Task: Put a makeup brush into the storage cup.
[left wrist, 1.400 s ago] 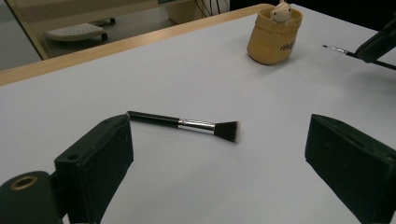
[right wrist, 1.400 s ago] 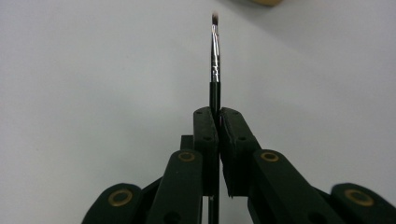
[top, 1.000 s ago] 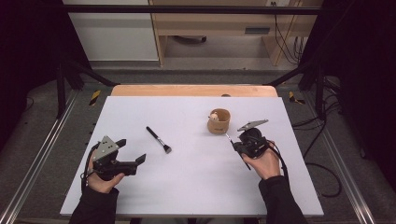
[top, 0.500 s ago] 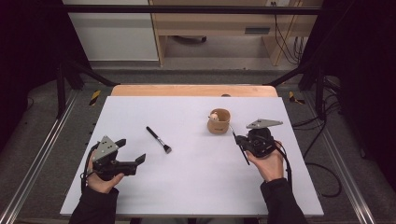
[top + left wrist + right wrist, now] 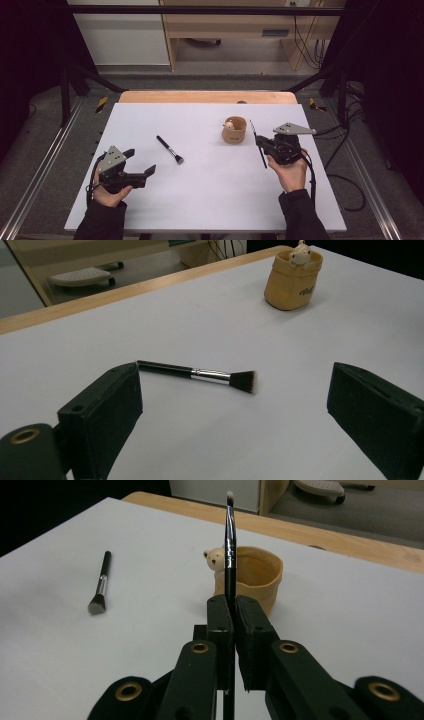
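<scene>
- The right gripper (image 5: 231, 605) is clenched on a thin brush (image 5: 230, 540); its jaws meet around the black handle, and the pale tip stands straight up above them in the right gripper view.
- In the high view the same thin brush (image 5: 258, 142) pokes out on both sides of the right gripper (image 5: 267, 146), one end toward the far edge of the table, the other toward the person.
- The yellow pouch (image 5: 252, 577) with a small bear figure (image 5: 215, 558) at its rim sits just beyond the jaws, a little to their right; in the high view the yellow pouch (image 5: 234, 129) lies near the gripper, on its left.
- Judged step: carry the thin brush over the pouch mouth and drop it in.
- To do it well, keep the grip firm while the handle's lower end goes over the opening, clear of the bear, then lower before letting go; the pouch looks soft and light, so a sideways nudge may tip it.
- The left gripper (image 5: 235, 400) is released, jaws wide apart and holding nothing.
- A flat-topped brush (image 5: 200, 375) lies on the white table (image 5: 150, 315) just ahead of and between those jaws, bristles toward the right jaw, untouched.
- In the high view the left gripper (image 5: 142, 162) rests low, the flat-topped brush (image 5: 170, 149) just beyond it.
</scene>
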`<state>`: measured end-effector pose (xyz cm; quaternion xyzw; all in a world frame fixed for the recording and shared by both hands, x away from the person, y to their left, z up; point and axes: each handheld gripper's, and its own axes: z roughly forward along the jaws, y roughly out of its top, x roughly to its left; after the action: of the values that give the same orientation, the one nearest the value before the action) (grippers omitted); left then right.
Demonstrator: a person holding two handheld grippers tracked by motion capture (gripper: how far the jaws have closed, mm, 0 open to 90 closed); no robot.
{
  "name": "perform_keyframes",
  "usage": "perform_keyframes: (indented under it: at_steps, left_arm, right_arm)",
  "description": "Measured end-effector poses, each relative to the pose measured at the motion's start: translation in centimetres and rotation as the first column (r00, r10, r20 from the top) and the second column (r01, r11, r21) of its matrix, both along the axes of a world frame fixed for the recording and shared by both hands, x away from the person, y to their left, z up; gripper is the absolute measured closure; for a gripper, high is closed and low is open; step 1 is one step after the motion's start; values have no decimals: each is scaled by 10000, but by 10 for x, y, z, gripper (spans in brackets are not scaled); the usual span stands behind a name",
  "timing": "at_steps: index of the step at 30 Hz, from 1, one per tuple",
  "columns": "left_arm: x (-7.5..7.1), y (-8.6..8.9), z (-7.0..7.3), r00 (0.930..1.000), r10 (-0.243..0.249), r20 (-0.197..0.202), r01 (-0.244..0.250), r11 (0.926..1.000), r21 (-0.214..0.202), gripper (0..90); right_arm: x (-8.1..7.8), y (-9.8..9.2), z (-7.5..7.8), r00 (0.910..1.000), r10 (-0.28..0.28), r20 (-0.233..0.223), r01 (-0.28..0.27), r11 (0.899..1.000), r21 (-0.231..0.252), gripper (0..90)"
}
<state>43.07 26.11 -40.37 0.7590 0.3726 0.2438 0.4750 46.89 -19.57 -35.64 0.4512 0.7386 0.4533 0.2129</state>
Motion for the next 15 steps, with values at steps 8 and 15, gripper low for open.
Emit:
perform_keyframes:
  at_steps: [8,15]
  left_arm:
    - [0,1,0,10000,26,5,-26,10000,-60,70]
    - [0,2,0,10000,54,-5,-54,10000,-73,69]
  right_arm:
    - [2,0,8,9987,-133,494,119,9995,284,858]
    - [4,0,13,9941,-350,1029,278,9971,714,857]
